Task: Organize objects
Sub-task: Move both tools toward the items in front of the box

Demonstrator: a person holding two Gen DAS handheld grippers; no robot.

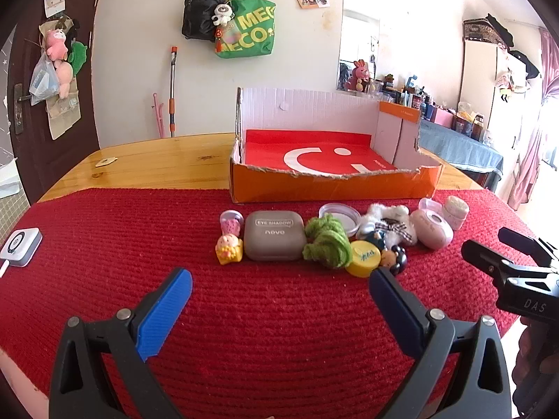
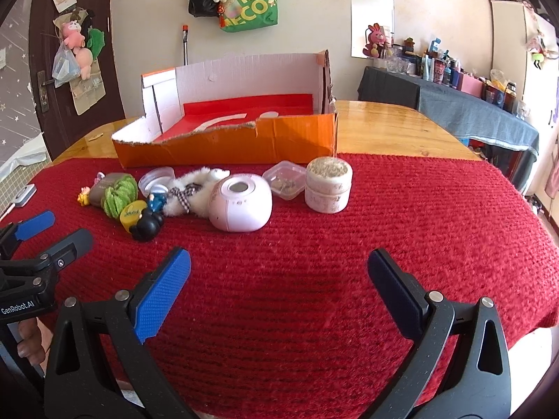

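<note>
Blue-padded fingers (image 1: 164,310) of the left gripper (image 1: 279,279) spread wide over the red mat (image 1: 104,244), holding nothing, aimed at the row of small things near the orange box (image 1: 328,185). Right gripper (image 2: 277,269) hovers likewise, fully apart and empty, low over the mat's near edge. Each view catches the other tool at its side, gripped by a hand (image 2: 29,342). Left view alone shows plainly the grey eye-shadow case (image 1: 274,235), green yarn (image 1: 326,241), yellow lid (image 1: 363,257) and a white device (image 1: 19,246) at far left. Right view shows the pink round case (image 2: 241,202), clear tub (image 2: 285,178) and speckled jar (image 2: 328,184) close up, all outside the box
</note>
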